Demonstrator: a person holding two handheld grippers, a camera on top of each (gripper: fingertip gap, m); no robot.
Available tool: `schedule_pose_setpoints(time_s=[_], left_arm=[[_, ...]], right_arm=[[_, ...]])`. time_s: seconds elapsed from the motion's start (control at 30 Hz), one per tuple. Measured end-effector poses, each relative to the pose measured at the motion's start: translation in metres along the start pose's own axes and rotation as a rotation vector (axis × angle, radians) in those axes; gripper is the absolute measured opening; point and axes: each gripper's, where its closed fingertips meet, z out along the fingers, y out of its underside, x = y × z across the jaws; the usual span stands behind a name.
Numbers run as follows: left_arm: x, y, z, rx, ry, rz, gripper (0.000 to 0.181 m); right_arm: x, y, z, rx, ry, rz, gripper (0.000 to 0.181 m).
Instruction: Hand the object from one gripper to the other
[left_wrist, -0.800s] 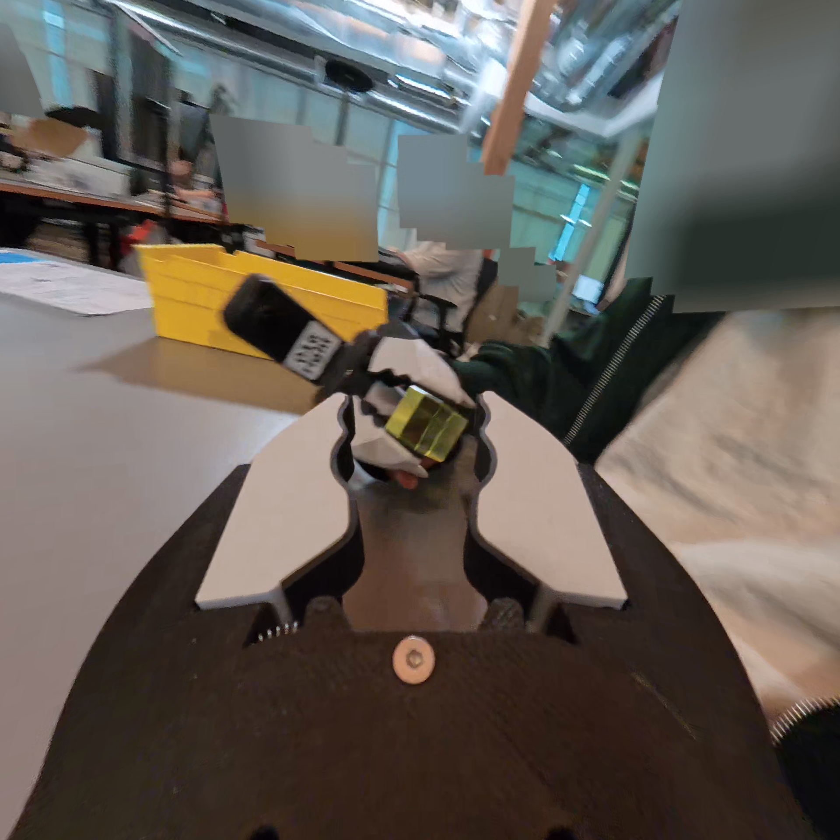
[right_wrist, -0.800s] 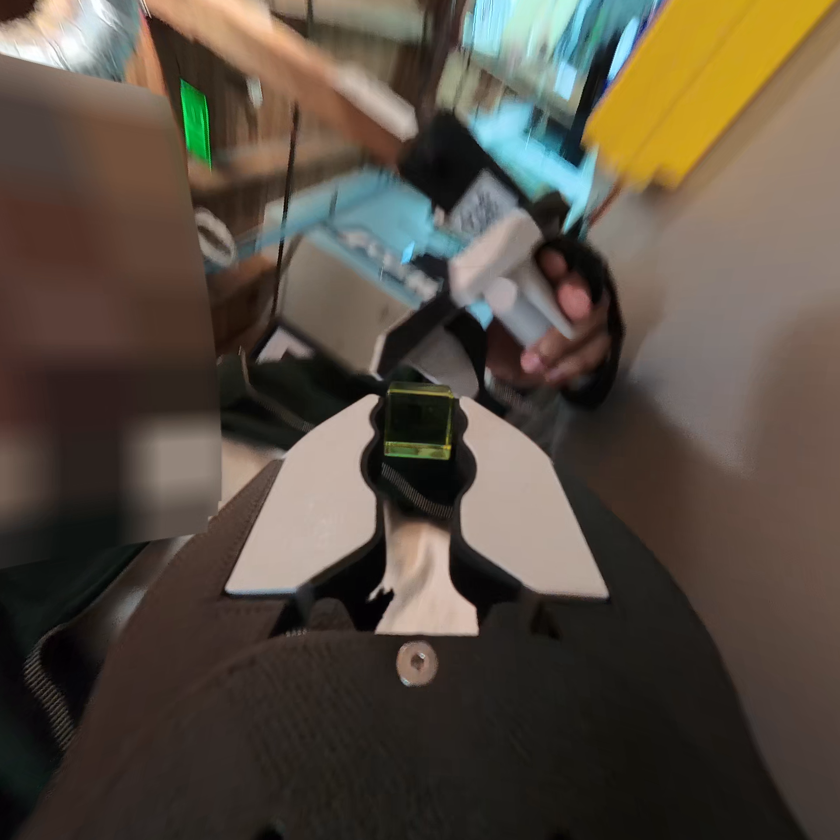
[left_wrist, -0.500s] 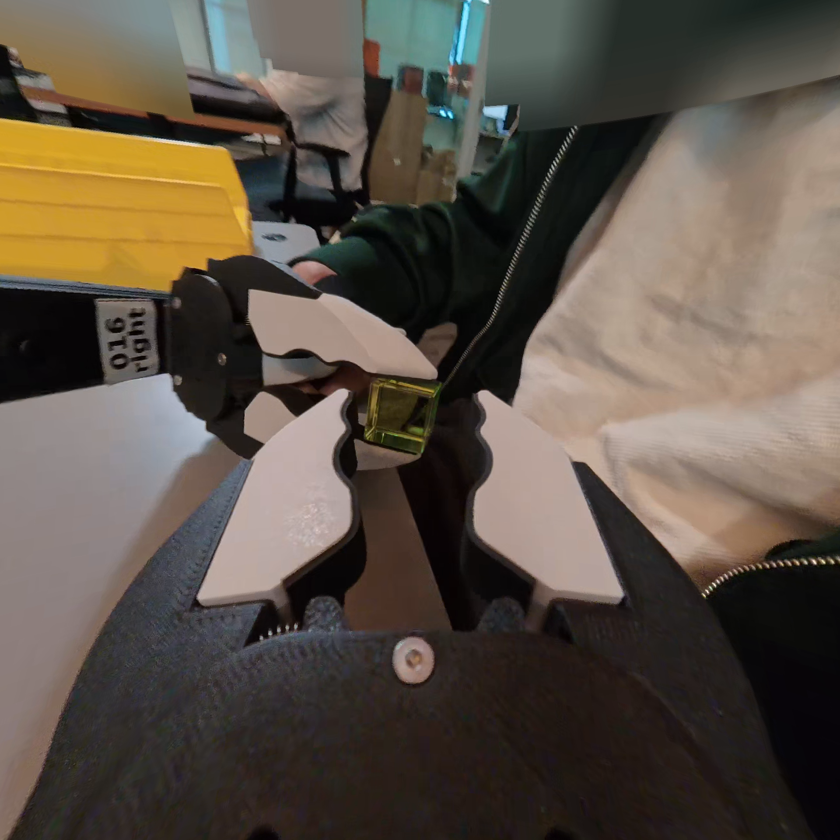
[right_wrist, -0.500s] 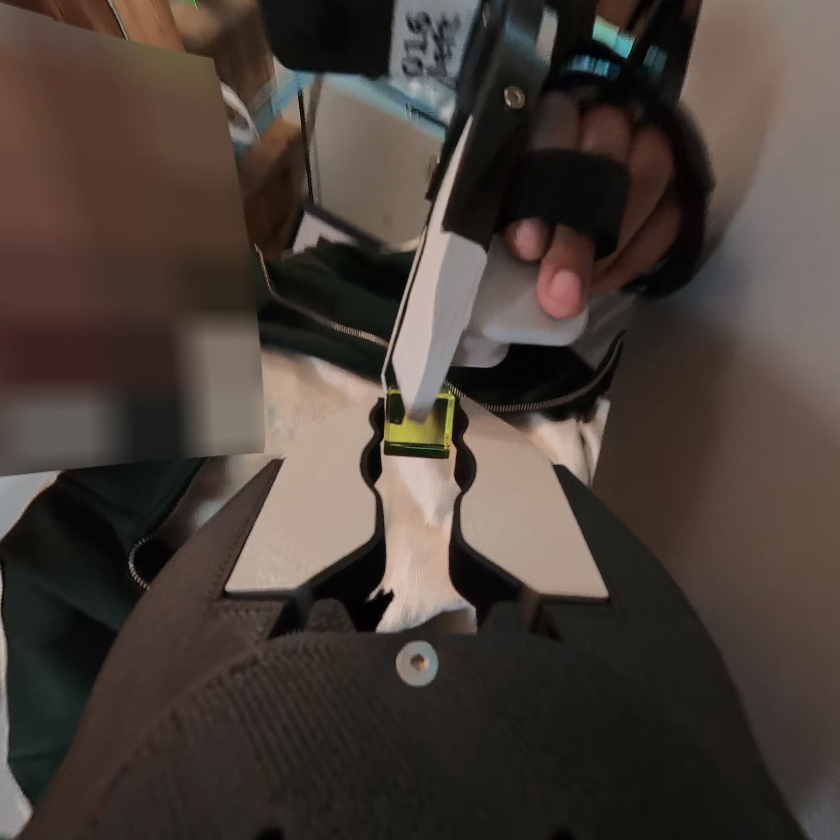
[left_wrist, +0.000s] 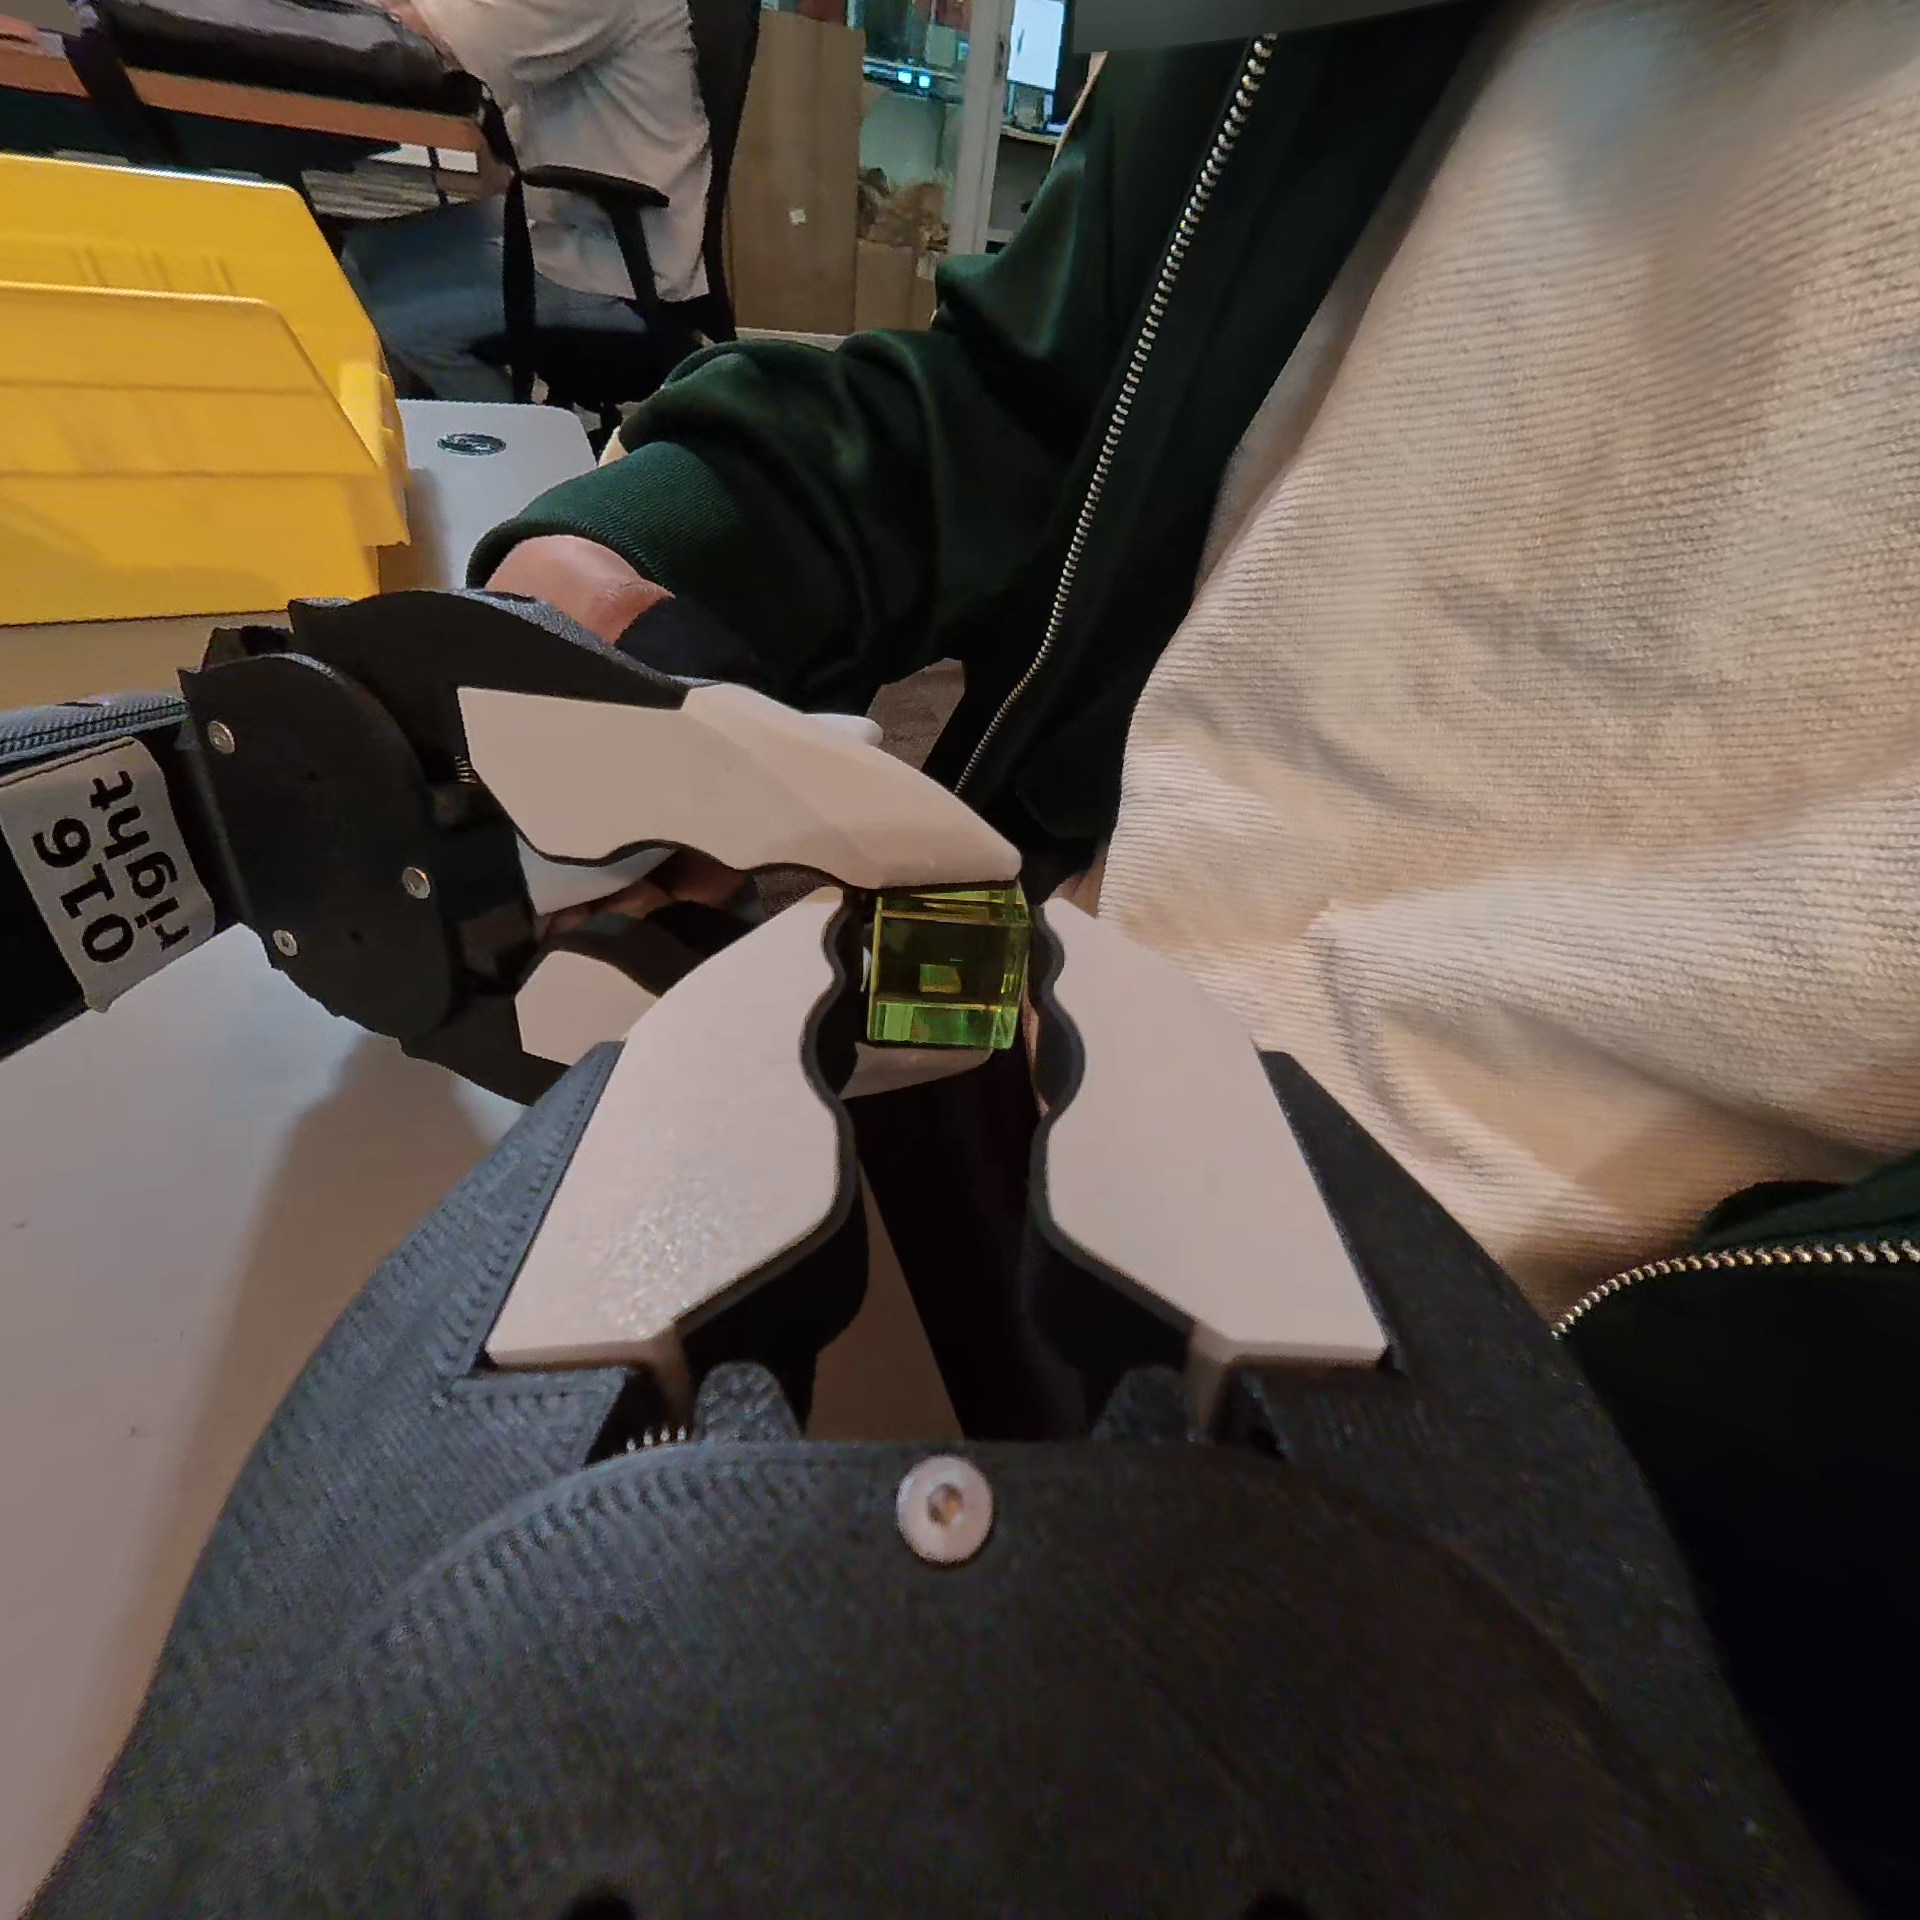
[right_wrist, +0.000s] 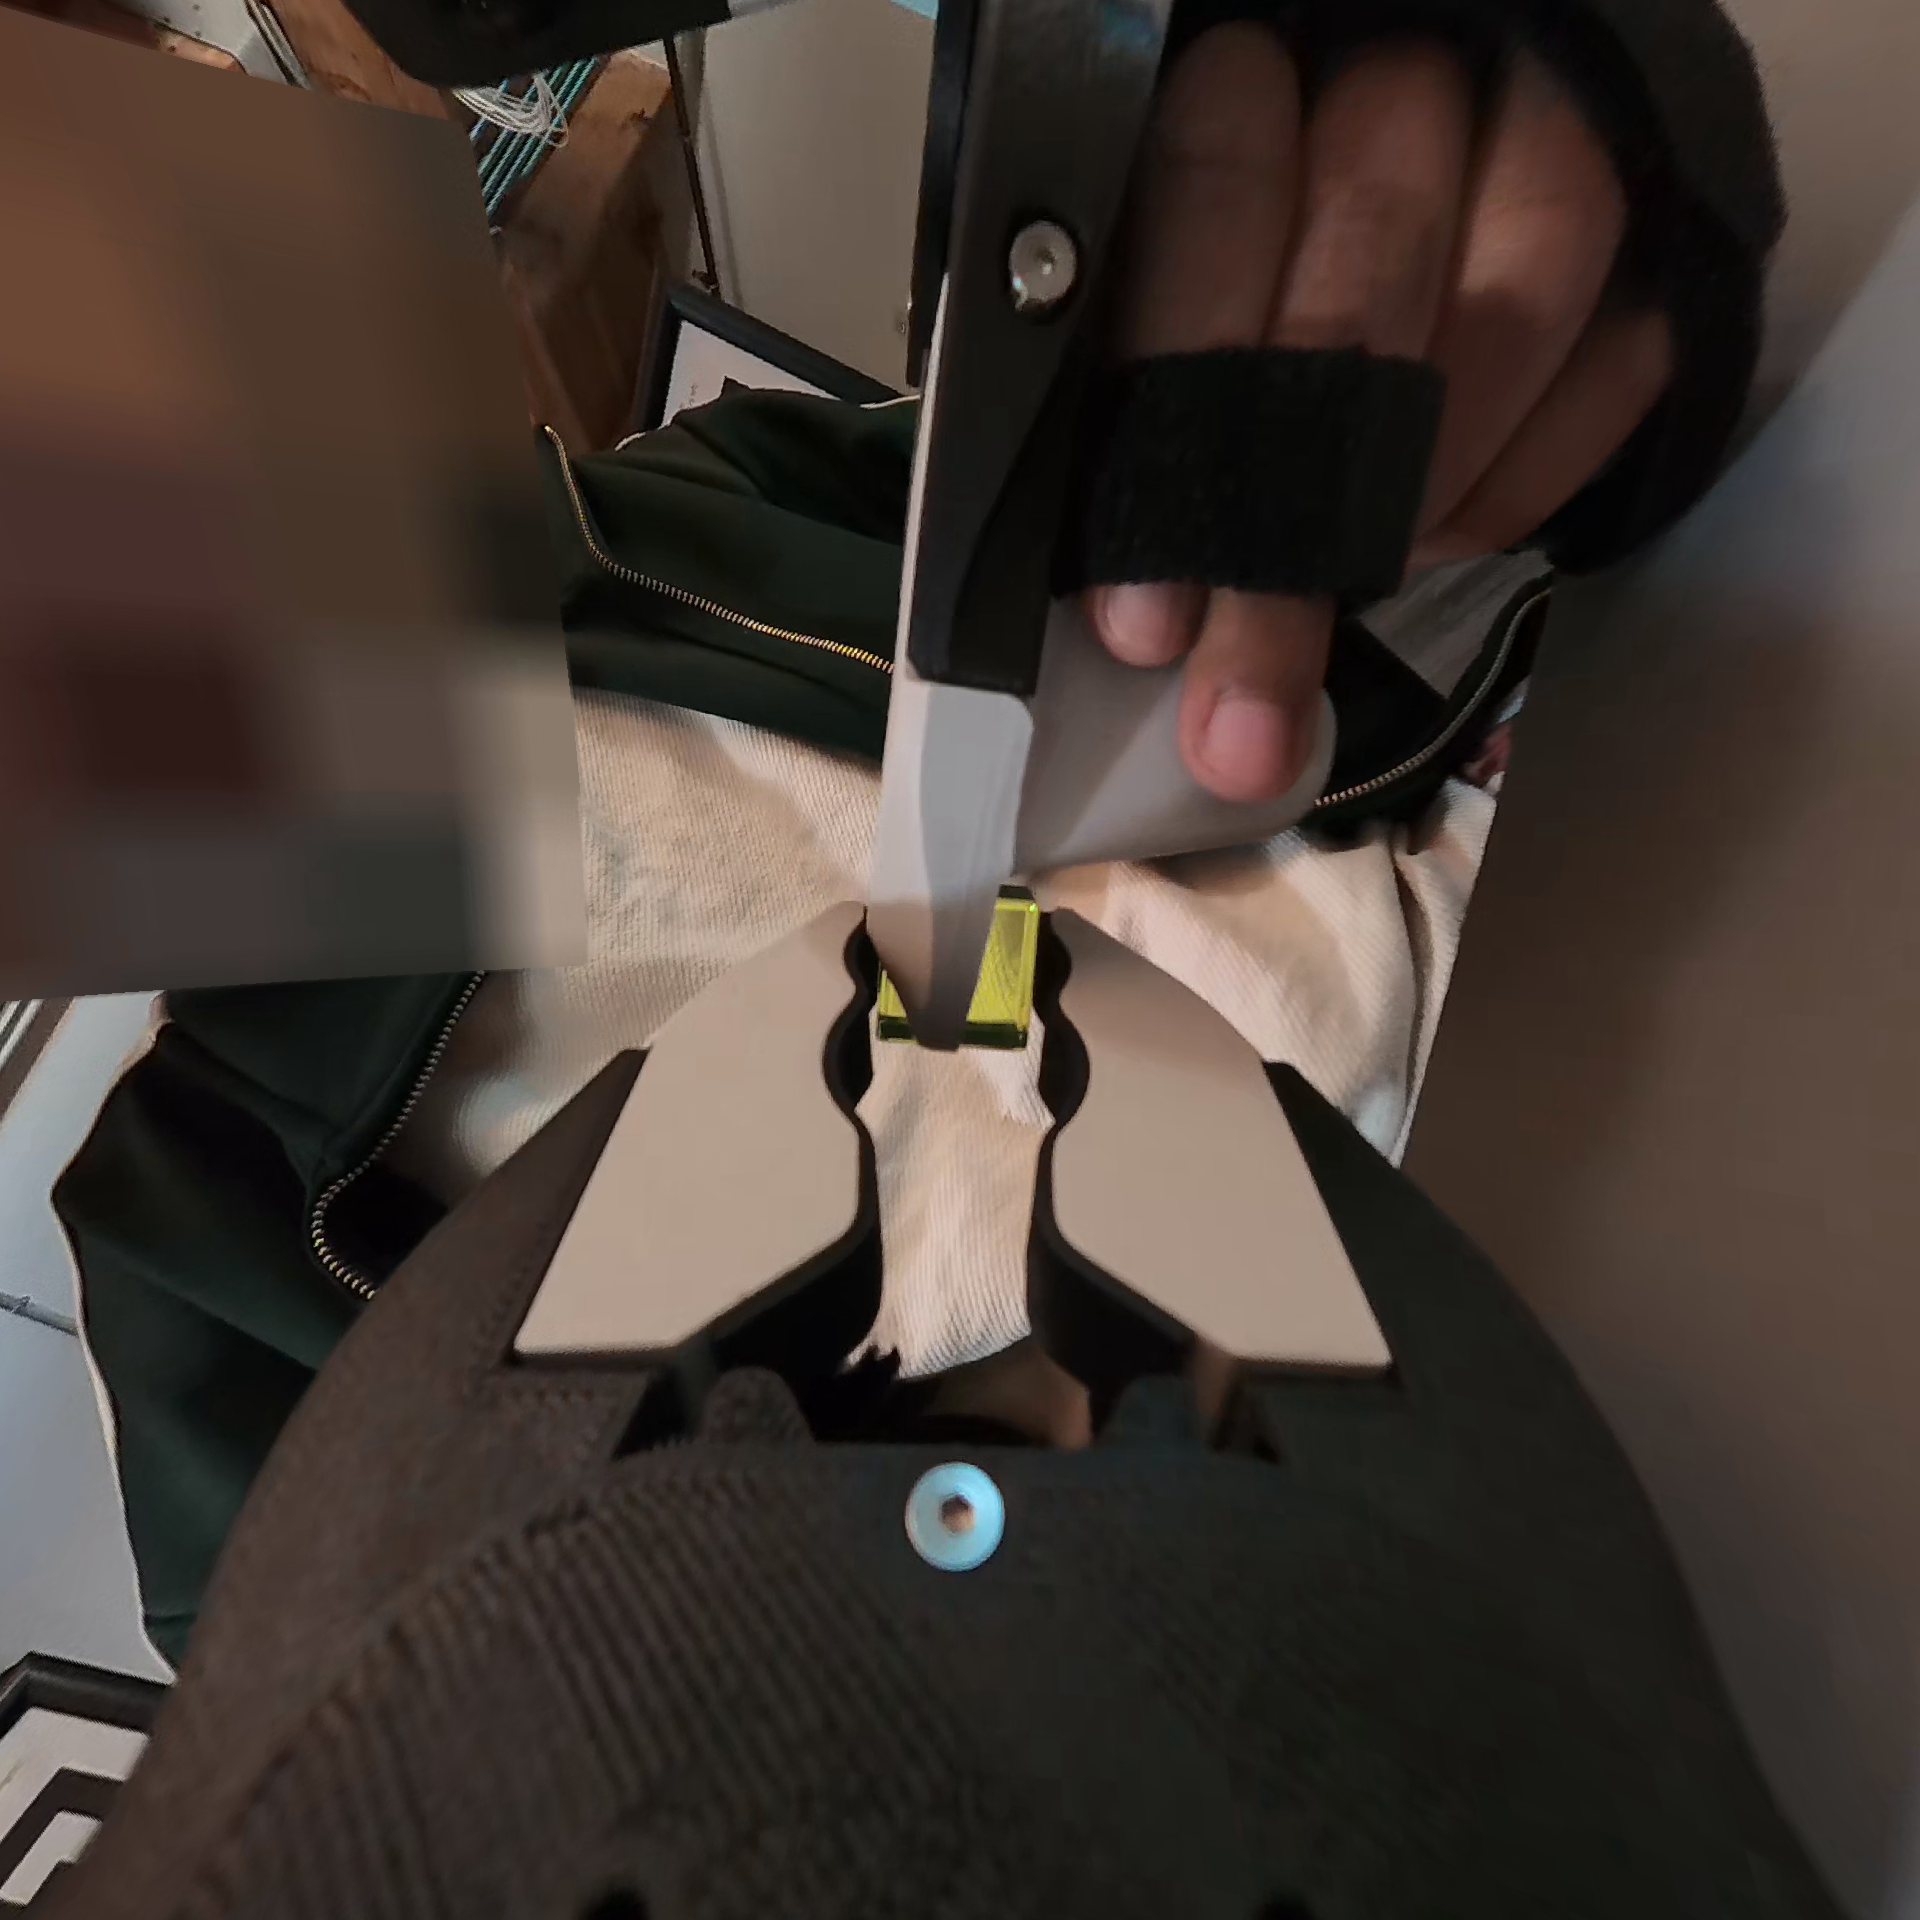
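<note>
The cube (left_wrist: 945, 971), clear yellow-green, sits at the tips of both tongs at once, up off the table (left_wrist: 156, 1195) and in front of the person's cream top (left_wrist: 1507, 675).

In the left wrist view, the left gripper (left_wrist: 940, 971) has one finger against each side of the cube, right at the wavy tip notches; it appears clenched on it. The right gripper (left_wrist: 914, 977) reaches in from the left side, one white finger lying on the cube's top face and the other under its bottom face, so it grasps the cube as well, crosswise to the left pair.

In the right wrist view, the right gripper (right_wrist: 956, 982) holds the cube (right_wrist: 1003, 977) between its tips. A finger (right_wrist: 935, 894) of the left gripper comes down from above and lies across the cube's near face. The hand (right_wrist: 1382, 343) on that tool is just beyond.

A yellow bin (left_wrist: 187, 416) stands behind the right gripper, on the table.
</note>
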Motion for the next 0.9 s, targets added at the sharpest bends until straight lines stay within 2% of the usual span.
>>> schedule_pose_setpoints(time_s=[0.23,0.33,0.43,0.57,0.63,0.73,0.8,0.9], left_arm=[[-0.004,0.0,-0.002,-0.008,-0.023,0.006,0.028],[-0.01,-0.002,-0.005,0.008,-0.05,-0.026,0.03],[-0.022,-0.009,-0.015,0.079,-0.1,-0.084,0.029],[-0.05,-0.018,-0.042,0.232,-0.227,-0.213,0.028],[-0.069,-0.021,-0.063,0.345,-0.307,-0.322,0.028],[-0.086,-0.024,-0.093,0.553,-0.337,-0.477,0.027],[-0.092,-0.025,-0.108,0.661,-0.336,-0.553,0.027],[-0.097,-0.024,-0.119,0.751,-0.318,-0.639,0.027]], right_arm=[[0.0,-0.002,0.0,0.027,-0.001,-0.019,0.033],[-0.005,-0.015,-0.006,0.109,-0.004,-0.064,0.047],[-0.007,-0.033,-0.02,0.226,0.028,-0.13,0.052],[-0.012,-0.064,-0.053,0.454,0.138,-0.278,0.054],[-0.013,-0.076,-0.072,0.569,0.234,-0.37,0.056],[-0.022,-0.087,-0.095,0.697,0.317,-0.467,0.056],[-0.025,-0.092,-0.105,0.757,0.381,-0.523,0.056],[-0.023,-0.093,-0.109,0.762,0.491,-0.601,0.056]])
